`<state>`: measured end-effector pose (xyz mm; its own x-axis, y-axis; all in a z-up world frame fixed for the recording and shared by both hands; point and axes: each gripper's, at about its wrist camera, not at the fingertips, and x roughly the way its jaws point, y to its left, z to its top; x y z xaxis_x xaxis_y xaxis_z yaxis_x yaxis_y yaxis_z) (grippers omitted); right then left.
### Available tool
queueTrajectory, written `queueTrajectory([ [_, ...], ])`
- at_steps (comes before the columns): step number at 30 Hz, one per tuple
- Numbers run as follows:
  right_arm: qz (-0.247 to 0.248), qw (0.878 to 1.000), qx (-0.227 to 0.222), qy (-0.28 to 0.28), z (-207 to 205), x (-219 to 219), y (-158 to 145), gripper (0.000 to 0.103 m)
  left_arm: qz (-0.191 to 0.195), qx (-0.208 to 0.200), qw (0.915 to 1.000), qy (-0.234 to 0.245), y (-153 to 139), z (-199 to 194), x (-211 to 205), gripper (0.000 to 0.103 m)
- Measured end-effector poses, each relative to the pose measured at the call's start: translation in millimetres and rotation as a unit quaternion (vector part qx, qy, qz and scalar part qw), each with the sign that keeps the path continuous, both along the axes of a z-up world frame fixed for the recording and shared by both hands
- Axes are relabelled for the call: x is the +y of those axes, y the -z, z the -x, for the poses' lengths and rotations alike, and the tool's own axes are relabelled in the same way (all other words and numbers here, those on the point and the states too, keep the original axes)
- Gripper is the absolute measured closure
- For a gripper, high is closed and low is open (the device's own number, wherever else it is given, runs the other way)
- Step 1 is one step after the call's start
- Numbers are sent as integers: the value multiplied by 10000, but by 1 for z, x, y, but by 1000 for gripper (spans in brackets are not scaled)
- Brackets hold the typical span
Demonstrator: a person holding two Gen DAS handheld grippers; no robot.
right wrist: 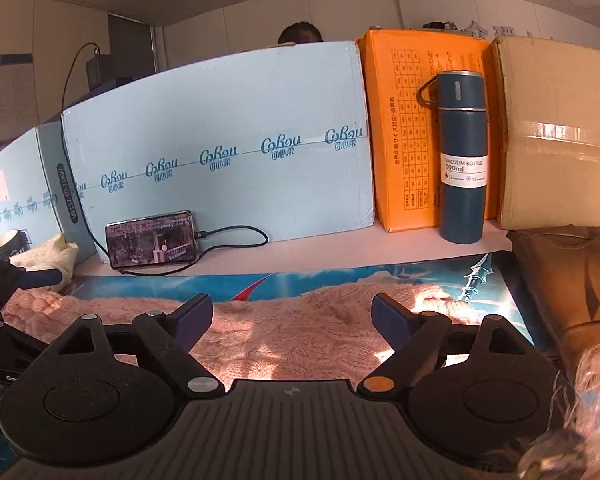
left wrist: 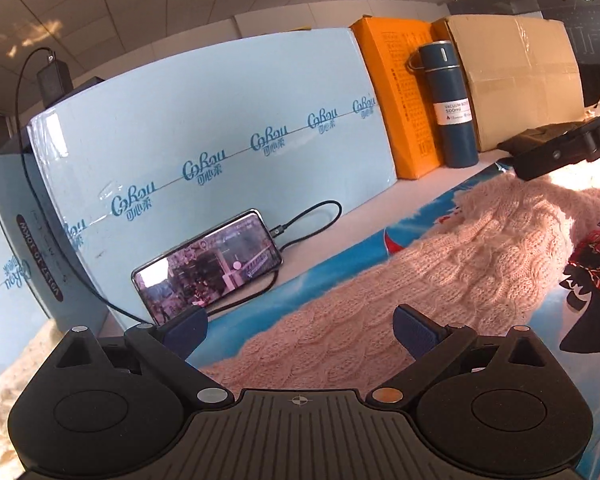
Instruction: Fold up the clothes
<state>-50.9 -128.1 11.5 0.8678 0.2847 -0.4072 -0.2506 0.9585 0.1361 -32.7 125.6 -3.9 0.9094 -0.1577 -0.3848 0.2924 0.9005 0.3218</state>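
Note:
A pink cable-knit sweater (left wrist: 440,264) lies spread on a blue printed mat (left wrist: 340,256); it also shows in the right wrist view (right wrist: 292,332). My left gripper (left wrist: 300,332) is open, its fingers just above the sweater's near edge, holding nothing. My right gripper (right wrist: 292,316) is open over the sweater's other end, empty. The right gripper's body shows at the far right of the left wrist view (left wrist: 560,152). The left gripper shows at the left edge of the right wrist view (right wrist: 16,280).
A phone (left wrist: 208,264) with a cable leans on a light blue box (left wrist: 220,120) at the back. An orange box (right wrist: 404,128), a blue vacuum bottle (right wrist: 462,156) and a cardboard box (right wrist: 560,128) stand behind. A folded brown garment (right wrist: 572,276) lies right; a cream knit (right wrist: 56,256) lies left.

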Motion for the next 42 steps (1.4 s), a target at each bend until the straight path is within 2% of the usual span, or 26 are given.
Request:
queueTrajectory([
  [4, 67, 9992, 387, 106, -31, 22, 18, 18, 121, 97, 9999, 42, 0, -2, 4, 2],
  [5, 53, 9989, 460, 78, -33, 24, 23, 24, 130, 125, 9998, 50, 0, -3, 5, 2],
  [7, 238, 9987, 457, 28, -30, 28, 29, 56, 122, 130, 9998, 80, 1, -3, 3, 2],
  [8, 313, 9985, 445, 6, -28, 29, 31, 78, 105, 114, 9998, 106, 1, -2, 2, 2],
  [10, 254, 9989, 402, -45, -20, 27, 32, 86, 80, 73, 9998, 153, 1, 0, 1, 2],
  [14, 14, 9993, -157, -327, 21, 21, 17, 89, 39, -127, 9993, 344, -1, 8, -2, 2],
  [18, 272, 9937, -796, -736, 75, 18, 11, 89, -334, -523, 9944, 861, -3, 27, -12, 2],
  [20, 384, 9928, -823, -776, 92, 15, 14, 90, -708, -593, 9881, 1232, -2, 36, -19, 2],
  [23, 467, 9906, -878, -939, 115, 10, 17, 92, -1308, -527, 9731, 1823, -4, 47, -35, 2],
  [26, 690, 9849, -998, -1234, 132, 9, 17, 92, -1452, -379, 9679, 2018, -10, 45, -41, 2],
  [29, 906, 9807, -860, -1502, 143, 7, 23, 92, -1423, -122, 9667, 2122, -11, 36, -39, 4],
  [30, 1002, 9793, -820, -1555, 146, 7, 26, 92, -1437, 68, 9669, 2107, -9, 32, -37, 6],
  [31, 1091, 9784, -783, -1573, 150, 7, 29, 92, -1461, 204, 9654, 2149, -7, 31, -36, 22],
  [32, 1128, 9782, -747, -1576, 153, 7, 32, 92, -1485, 336, 9637, 2194, -5, 30, -34, 56],
  [33, 1090, 9789, -717, -1570, 156, 5, 33, 92, -1555, 441, 9614, 2228, -2, 34, -33, 71],
  [34, 1053, 9797, -686, -1564, 158, 4, 35, 92, -1627, 544, 9589, 2262, 1, 37, -31, 80],
  [38, 725, 9845, -638, -1466, 160, -4, 37, 92, -1883, 333, 9569, 2185, 7, 77, -25, 83],
  [42, 434, 9867, -617, -1443, 164, -13, 36, 92, -1654, 153, 9653, 2016, 6, 124, -15, 83],
])
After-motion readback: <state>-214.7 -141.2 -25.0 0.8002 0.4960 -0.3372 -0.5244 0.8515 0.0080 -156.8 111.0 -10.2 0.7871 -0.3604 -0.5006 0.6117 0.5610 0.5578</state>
